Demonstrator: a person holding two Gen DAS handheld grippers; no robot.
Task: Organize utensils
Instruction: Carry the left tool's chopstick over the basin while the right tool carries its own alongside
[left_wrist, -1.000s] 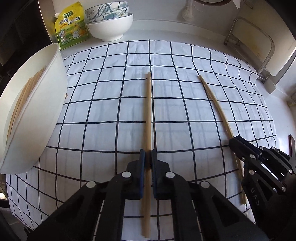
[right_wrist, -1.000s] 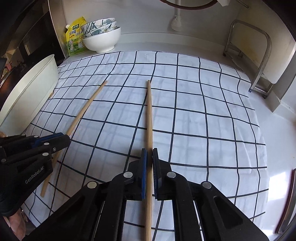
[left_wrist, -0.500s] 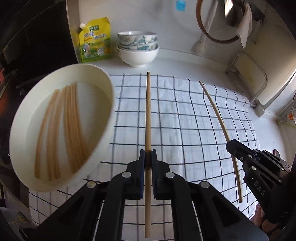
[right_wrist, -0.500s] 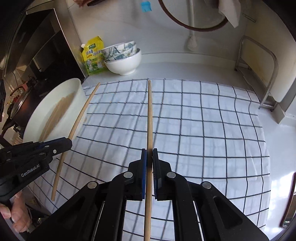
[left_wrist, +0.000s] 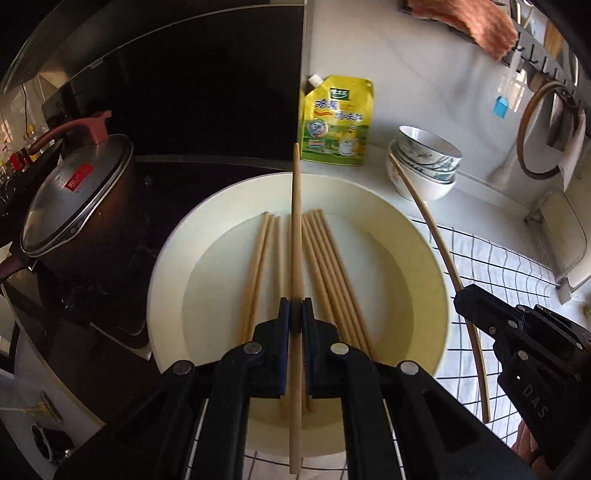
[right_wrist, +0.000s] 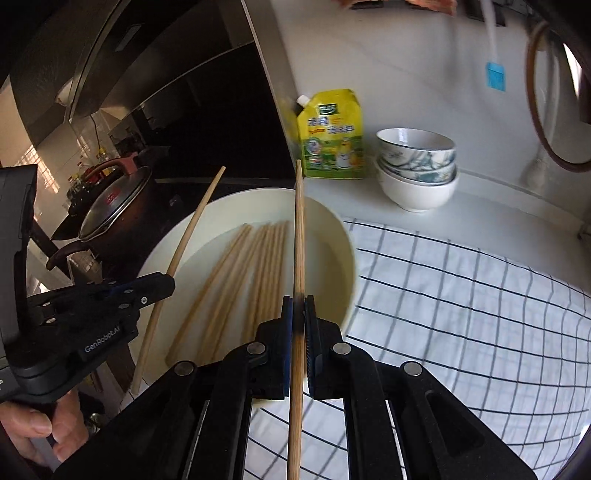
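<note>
My left gripper (left_wrist: 295, 308) is shut on a wooden chopstick (left_wrist: 296, 229) and hangs over a wide white bowl (left_wrist: 170, 266) that holds several chopsticks (left_wrist: 325, 266) lying side by side. My right gripper (right_wrist: 298, 306) is shut on a second chopstick (right_wrist: 300, 229), held above the bowl's right rim (right_wrist: 347, 243). In the left wrist view the right gripper (left_wrist: 465, 295) shows at the right with its chopstick (left_wrist: 439, 240). In the right wrist view the left gripper (right_wrist: 162, 286) shows at the left with its chopstick (right_wrist: 188, 236).
A lidded dark pot (left_wrist: 74, 206) sits on the black stove left of the bowl. A yellow refill pouch (left_wrist: 338, 122) and stacked patterned bowls (left_wrist: 424, 162) stand by the back wall. A white checked cloth (right_wrist: 461, 302) covers the counter to the right.
Both grippers rose and swung left from the checked cloth, carrying their chopsticks. They now hang over the white bowl, which has come to the middle of both views.
</note>
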